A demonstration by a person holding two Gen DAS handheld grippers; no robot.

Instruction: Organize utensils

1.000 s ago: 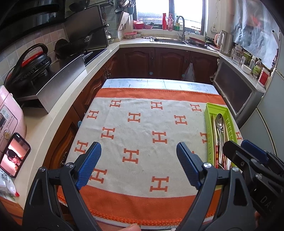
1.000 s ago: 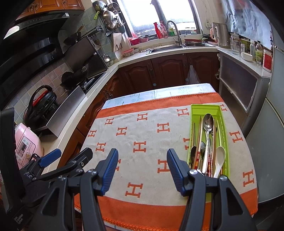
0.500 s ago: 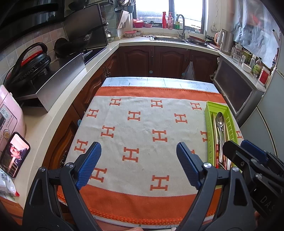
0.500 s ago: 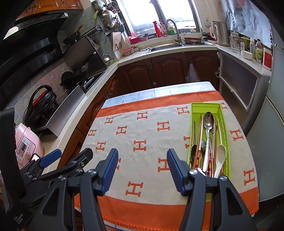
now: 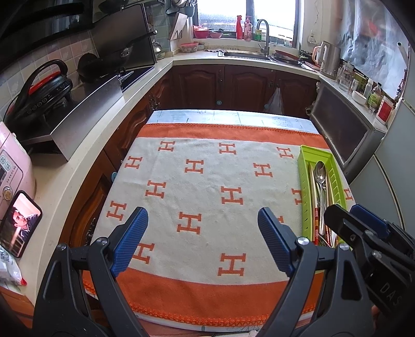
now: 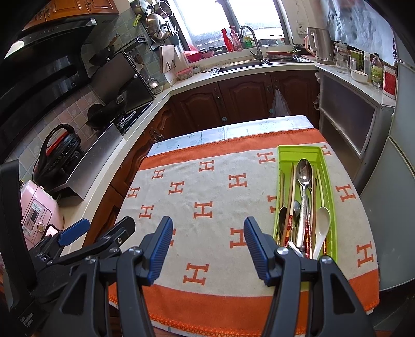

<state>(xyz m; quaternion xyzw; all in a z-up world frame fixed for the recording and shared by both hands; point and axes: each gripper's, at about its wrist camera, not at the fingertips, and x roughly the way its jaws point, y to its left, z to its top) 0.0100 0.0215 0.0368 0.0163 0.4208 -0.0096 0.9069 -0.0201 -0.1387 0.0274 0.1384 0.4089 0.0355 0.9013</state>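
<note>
hovering over the near edge of the orange-and-cream towel (image 5: 202, 181), left gripper (image 5: 202, 241) and right gripper (image 6: 207, 248) both gape wide, holding nothing. green cutlery tray (image 6: 325, 166) sits far right on towel, holding metal spoon (image 6: 303, 173), white spoon (image 6: 321, 223), chopsticks (image 6: 291, 197).

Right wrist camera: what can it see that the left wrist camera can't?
Only the right wrist view shows the white spoon in the green tray and the hanging pots. Only the left wrist view shows the phone with its lit screen on the counter. Both show the orange H-pattern cloth, the big metal spoon, the sink tap, and both tools open and empty: left tool, right tool.
</note>
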